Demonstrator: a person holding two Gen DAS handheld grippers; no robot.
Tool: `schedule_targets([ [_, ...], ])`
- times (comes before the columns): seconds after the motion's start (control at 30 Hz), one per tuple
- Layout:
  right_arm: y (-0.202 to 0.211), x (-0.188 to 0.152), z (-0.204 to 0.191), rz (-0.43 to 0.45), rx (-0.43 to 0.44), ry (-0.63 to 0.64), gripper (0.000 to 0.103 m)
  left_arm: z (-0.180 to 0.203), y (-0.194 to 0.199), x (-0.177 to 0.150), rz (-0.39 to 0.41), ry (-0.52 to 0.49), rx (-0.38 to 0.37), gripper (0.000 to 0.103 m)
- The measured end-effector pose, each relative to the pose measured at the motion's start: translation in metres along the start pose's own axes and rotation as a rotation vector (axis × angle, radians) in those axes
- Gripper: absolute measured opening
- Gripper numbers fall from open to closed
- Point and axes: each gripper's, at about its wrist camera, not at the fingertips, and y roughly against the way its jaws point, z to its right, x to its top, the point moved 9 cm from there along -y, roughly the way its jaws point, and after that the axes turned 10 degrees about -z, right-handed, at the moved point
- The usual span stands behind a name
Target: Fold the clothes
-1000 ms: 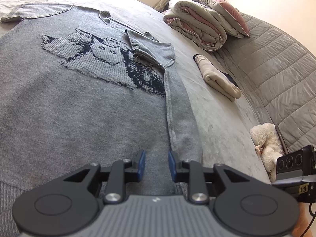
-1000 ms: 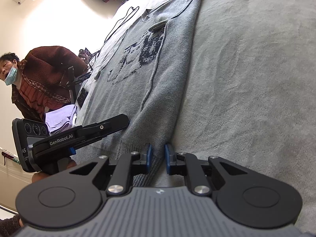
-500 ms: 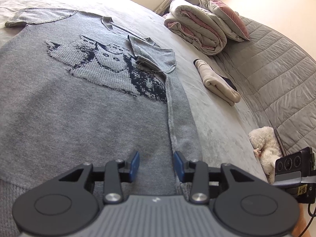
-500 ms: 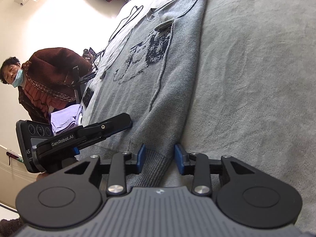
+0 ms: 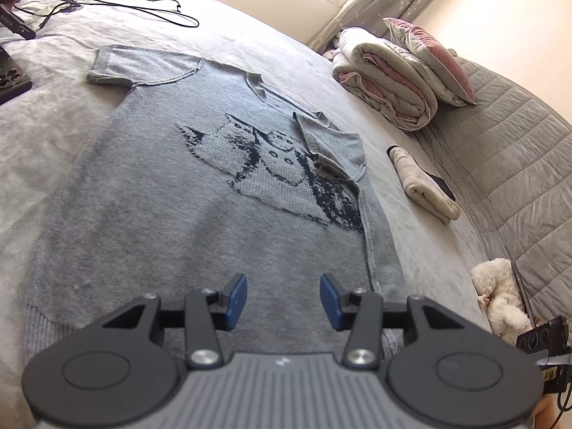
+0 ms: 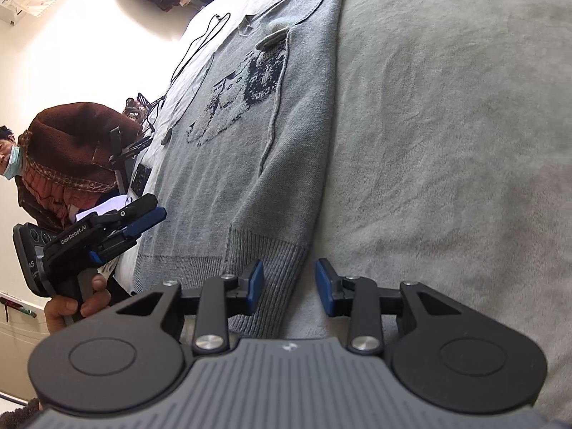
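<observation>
A grey knitted sweater [image 5: 171, 207] with a dark pictorial motif lies spread flat on the bed [image 6: 447, 125], one side and its short sleeve folded inward. The left gripper [image 5: 283, 301] hovers above the lower body of the garment, jaws wide and empty. The right gripper [image 6: 289, 286] sits at the ribbed hem [image 6: 266, 257], jaws likewise wide, holding nothing. A folded quilt [image 5: 386, 75] rests beyond.

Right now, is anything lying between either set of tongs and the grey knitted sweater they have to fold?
Nothing visible. The left tongs hang open directly over the grey knitted sweater near its hem, and the right tongs sit open at its ribbed hem corner. The black cable and folded beige garment lie off it.
</observation>
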Motion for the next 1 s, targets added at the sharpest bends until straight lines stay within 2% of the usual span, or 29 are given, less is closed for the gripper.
schedule_targets([
  [0.07, 0.001, -0.005, 0.0, 0.014, -0.007, -0.014, 0.035, -0.006, 0.001, -0.003, -0.002, -0.002, 0.002, 0.046],
  [0.13, 0.002, -0.009, -0.001, 0.016, -0.027, -0.009, 0.03, -0.013, 0.001, -0.005, -0.008, 0.0, 0.01, 0.046],
  [0.2, 0.006, -0.01, -0.001, 0.013, -0.046, -0.01, 0.03, -0.018, 0.0, -0.004, -0.011, 0.004, 0.019, 0.046],
  [0.27, 0.011, -0.008, -0.002, 0.015, -0.073, -0.016, 0.03, -0.021, -0.001, 0.0, -0.008, 0.004, 0.023, 0.046],
  [0.33, 0.016, -0.005, -0.005, 0.027, -0.12, 0.006, 0.037, -0.022, -0.004, 0.007, -0.003, 0.004, 0.019, 0.047],
  [0.47, 0.023, 0.008, -0.011, 0.075, -0.217, 0.059, 0.038, -0.02, -0.019, 0.027, 0.0, -0.004, 0.02, 0.051],
  [0.6, 0.024, 0.03, -0.024, 0.145, -0.265, 0.091, 0.038, -0.014, -0.04, 0.049, 0.008, -0.014, 0.009, 0.051],
  [0.73, 0.005, 0.054, -0.044, 0.188, -0.309, 0.135, 0.038, -0.018, -0.051, 0.059, 0.046, -0.01, -0.027, 0.051],
  [0.77, -0.003, 0.059, -0.048, 0.187, -0.325, 0.149, 0.037, -0.02, -0.053, 0.06, 0.035, 0.011, -0.015, 0.051],
  [0.9, -0.034, 0.077, -0.058, 0.19, -0.43, 0.229, 0.034, -0.022, -0.047, 0.069, 0.047, 0.011, -0.046, 0.051],
  [1.0, -0.05, 0.084, -0.053, 0.175, -0.532, 0.264, 0.029, -0.032, -0.045, 0.075, 0.049, 0.019, -0.011, 0.051],
])
